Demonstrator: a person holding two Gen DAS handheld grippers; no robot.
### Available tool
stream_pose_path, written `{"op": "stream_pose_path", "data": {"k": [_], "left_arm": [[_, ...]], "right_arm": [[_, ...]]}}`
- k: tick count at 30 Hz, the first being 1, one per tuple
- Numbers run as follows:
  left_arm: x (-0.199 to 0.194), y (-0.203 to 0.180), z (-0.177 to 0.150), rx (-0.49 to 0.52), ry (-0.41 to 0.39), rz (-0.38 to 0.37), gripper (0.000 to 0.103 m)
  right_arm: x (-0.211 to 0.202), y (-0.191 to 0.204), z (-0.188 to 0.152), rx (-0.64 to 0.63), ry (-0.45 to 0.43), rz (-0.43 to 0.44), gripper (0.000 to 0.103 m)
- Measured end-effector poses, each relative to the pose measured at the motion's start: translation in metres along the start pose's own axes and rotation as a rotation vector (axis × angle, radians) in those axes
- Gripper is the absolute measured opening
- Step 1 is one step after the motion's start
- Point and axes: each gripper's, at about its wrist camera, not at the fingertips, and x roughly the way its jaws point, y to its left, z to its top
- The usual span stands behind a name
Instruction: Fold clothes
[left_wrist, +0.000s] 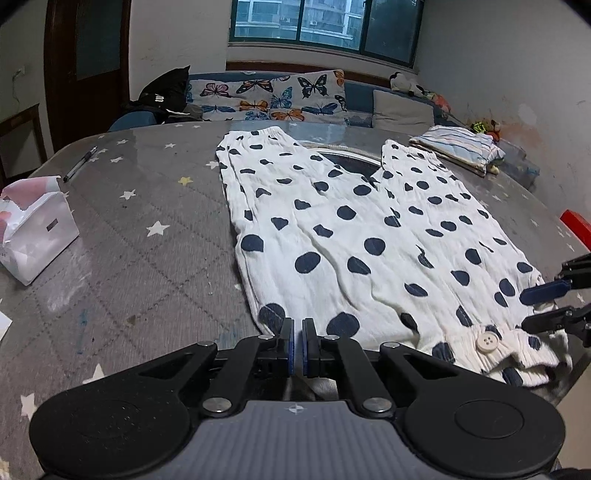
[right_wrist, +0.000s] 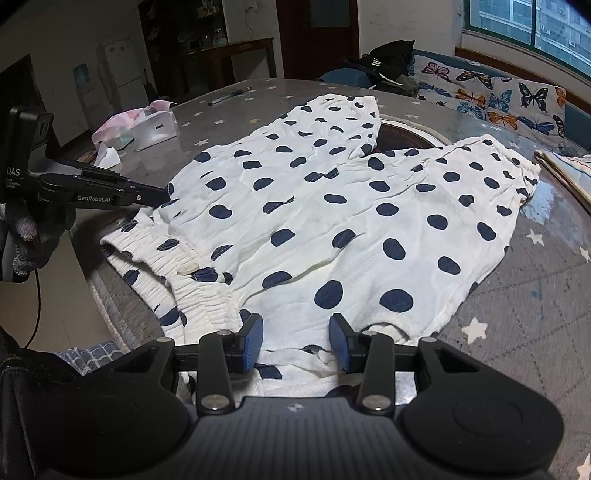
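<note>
A pair of white crinkled-cotton trousers with navy polka dots (left_wrist: 354, 236) is spread flat on the grey star-patterned desk (left_wrist: 140, 236), its elasticated, buttoned waistband at the near edge and both legs reaching toward the far side. The left gripper (left_wrist: 297, 334) is pressed together at the near hem, though whether cloth is pinched cannot be told. The right gripper (right_wrist: 297, 341) is held spread over the waistband, nothing clamped between its blue pads (right_wrist: 253, 341).
</note>
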Motion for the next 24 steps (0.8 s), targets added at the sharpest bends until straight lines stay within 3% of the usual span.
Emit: {"op": "stream_pose_path", "data": {"k": [7, 14, 24], "left_arm": [[-0.012, -0.001, 0.007, 0.026, -0.020, 0.013, 0.005], [-0.011, -0.031, 0.034, 0.079, -0.098, -0.072, 0.006], [0.024, -0.045, 0.021, 0.132, 0.001, -0.101, 0.006]], "right_arm": [[-0.006, 0.000, 0.007, -0.017, -0.014, 0.008, 0.040], [-0.009, -0.005, 0.026, -0.030, -0.068, -0.006, 0.041], [0.005, -0.031, 0.013, 0.054, -0.023, -0.031, 0.041]]}}
